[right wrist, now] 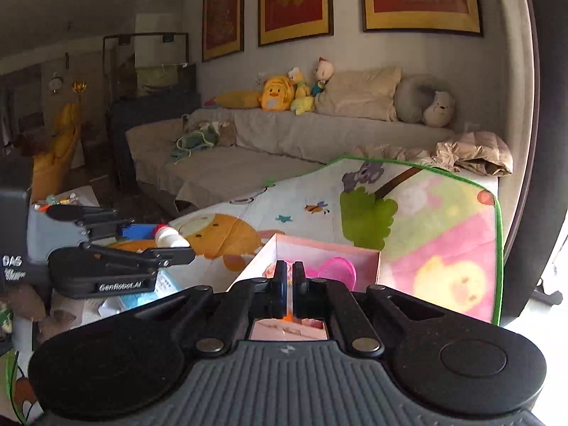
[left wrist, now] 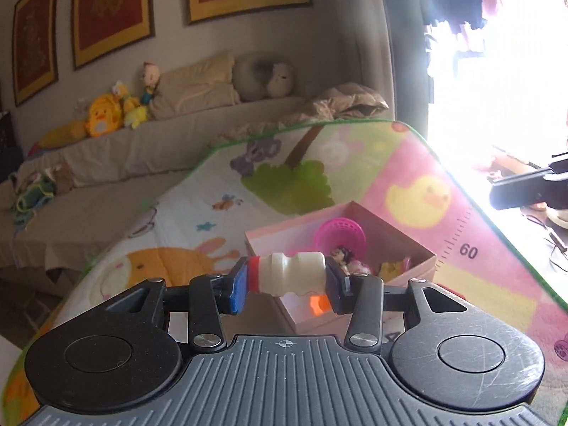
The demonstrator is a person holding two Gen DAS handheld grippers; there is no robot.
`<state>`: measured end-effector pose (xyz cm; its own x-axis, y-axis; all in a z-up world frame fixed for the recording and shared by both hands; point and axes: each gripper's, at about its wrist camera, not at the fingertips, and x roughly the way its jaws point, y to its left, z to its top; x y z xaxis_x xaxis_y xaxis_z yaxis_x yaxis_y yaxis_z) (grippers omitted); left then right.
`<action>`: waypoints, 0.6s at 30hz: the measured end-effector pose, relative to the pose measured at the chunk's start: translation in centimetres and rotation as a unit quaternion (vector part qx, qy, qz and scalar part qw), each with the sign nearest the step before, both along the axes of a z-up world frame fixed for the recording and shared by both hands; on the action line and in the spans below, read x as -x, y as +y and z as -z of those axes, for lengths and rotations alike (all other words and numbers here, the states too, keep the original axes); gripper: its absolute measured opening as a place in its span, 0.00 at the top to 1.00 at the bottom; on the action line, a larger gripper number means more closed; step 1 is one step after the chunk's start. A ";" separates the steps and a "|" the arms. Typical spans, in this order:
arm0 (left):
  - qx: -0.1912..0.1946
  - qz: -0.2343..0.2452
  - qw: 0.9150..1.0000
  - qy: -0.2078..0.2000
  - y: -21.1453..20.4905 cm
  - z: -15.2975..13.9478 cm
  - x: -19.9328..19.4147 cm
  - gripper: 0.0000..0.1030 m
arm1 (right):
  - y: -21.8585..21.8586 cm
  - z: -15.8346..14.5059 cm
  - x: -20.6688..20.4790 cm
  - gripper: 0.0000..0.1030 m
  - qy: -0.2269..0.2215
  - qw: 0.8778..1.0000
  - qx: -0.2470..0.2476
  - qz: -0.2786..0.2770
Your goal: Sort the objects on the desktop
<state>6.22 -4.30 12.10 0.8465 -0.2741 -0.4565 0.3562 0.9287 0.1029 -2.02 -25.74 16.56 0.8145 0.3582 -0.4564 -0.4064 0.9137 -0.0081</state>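
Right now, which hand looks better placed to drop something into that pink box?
Probably the left: its hand-held gripper grips a small white bottle just above the pink box. The right hand-held gripper is shut and empty.

1. White ribbed bottle (left wrist: 289, 272) with a red cap, lying sideways, clamped end to end in my left tongs above the box
2. Pink box (left wrist: 419, 266) open on the mat, toys inside

A box (left wrist: 408, 269) sits on the play mat (left wrist: 461, 163), with a small basket (left wrist: 342, 236) and a doll (left wrist: 342, 255) inside it. The left gripper (left wrist: 285, 278) holds a bottle (left wrist: 291, 273) crosswise just before the box. Behind the mat runs a sofa (right wrist: 269, 142), with soft toys (right wrist: 284, 94) and pillows (right wrist: 358, 94) along its back.
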 end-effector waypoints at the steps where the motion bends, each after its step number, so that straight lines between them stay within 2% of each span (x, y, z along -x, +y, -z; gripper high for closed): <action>1: 0.001 0.004 1.000 0.013 -0.1 1.0 0.0 0.53 | -0.1 0.9 0.6 0.89 0.009 1.000 0.011 -0.011; 2: 0.001 0.007 0.999 0.031 -0.2 2.2 0.0 0.53 | -0.3 2.1 1.7 0.65 0.023 0.999 0.020 -0.021; 4: 0.003 0.011 0.998 0.069 -0.4 4.8 0.5 0.53 | -0.5 4.8 3.3 0.38 0.052 0.998 0.037 -0.025; 8: -0.011 0.010 0.993 0.119 -0.2 9.5 2.5 0.53 | -0.6 10.1 5.2 0.38 0.135 0.989 0.048 -0.023; 10: -0.006 0.008 0.990 0.139 0.2 10.8 3.1 0.53 | -0.1 11.8 5.8 0.39 0.148 0.987 0.054 -0.020; 14: -0.006 0.006 0.990 0.142 0.7 11.3 3.9 0.50 | 0.5 13.8 4.7 0.54 0.171 0.983 0.060 0.001; 16: -0.012 0.012 0.990 0.137 0.8 11.1 4.4 0.41 | 0.5 14.4 4.1 0.62 0.182 0.982 0.055 0.007; 18: -0.023 0.019 0.991 0.130 0.6 11.1 4.9 0.37 | 0.5 14.4 3.9 0.72 0.179 0.982 0.054 0.006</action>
<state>1.33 -3.65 0.98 0.6876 -0.2765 -0.6713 0.4106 0.9107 0.0455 -5.89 -25.26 2.18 0.5980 0.2841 -0.7494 -0.3904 0.9199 0.0371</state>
